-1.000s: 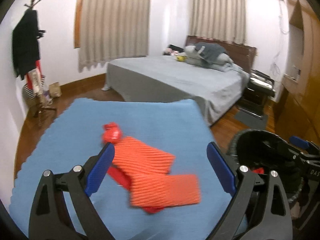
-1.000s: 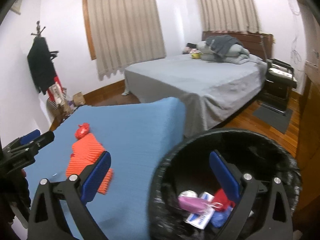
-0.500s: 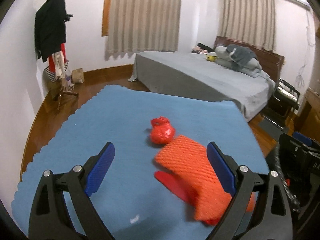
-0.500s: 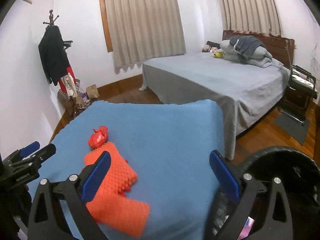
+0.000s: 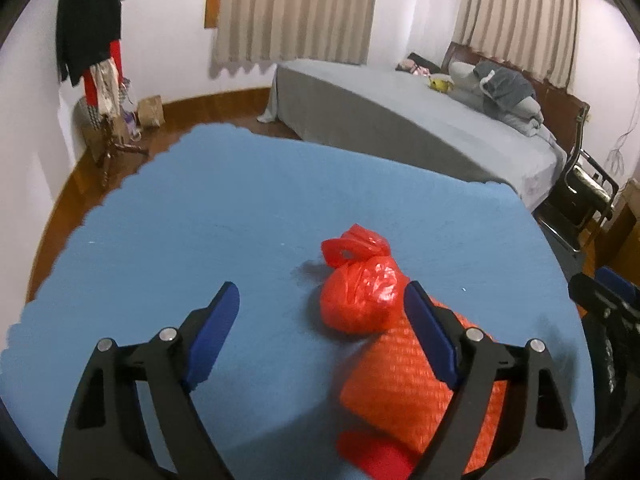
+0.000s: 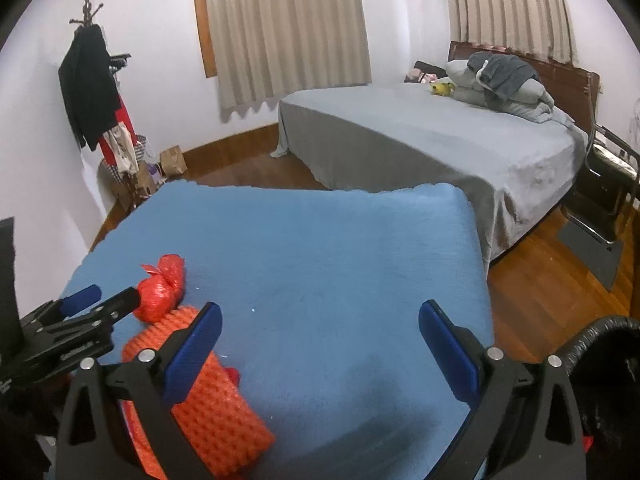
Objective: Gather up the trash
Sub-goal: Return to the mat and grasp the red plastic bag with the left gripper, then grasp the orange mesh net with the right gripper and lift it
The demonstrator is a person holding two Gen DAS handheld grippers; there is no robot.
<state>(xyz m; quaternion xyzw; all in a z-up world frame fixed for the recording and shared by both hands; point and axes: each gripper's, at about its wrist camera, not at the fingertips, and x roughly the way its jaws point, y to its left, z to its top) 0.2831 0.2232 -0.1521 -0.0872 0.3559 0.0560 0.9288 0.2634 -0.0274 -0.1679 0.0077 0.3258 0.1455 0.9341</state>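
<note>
A knotted red plastic bag (image 5: 360, 296) lies on the blue mat (image 5: 200, 220). My left gripper (image 5: 320, 288) is low over it with jaws closing; the bag sits between the fingertips, close to the right pad, and is not visibly squeezed. An orange foam net sleeve (image 5: 408, 392) lies just behind the bag, over a flat red piece (image 5: 372, 452). My right gripper (image 6: 322, 308) hangs open over bare mat (image 6: 340, 240) with nothing between its fingers. In the right wrist view the bag (image 6: 162, 296), the sleeve (image 6: 208, 412) and the left gripper (image 6: 100, 304) sit at the lower left.
A black-lined trash bin (image 6: 600, 344) shows at the lower right edge, off the mat. A grey bed (image 6: 420, 140) stands beyond the mat, a coat rack (image 6: 92, 80) by the left wall, a black chair (image 5: 580, 192) at the right.
Both grippers swung left and lower. The red bag came from ahead to between the left fingers, whose gap narrowed a little. The bin slid almost out of the right wrist view.
</note>
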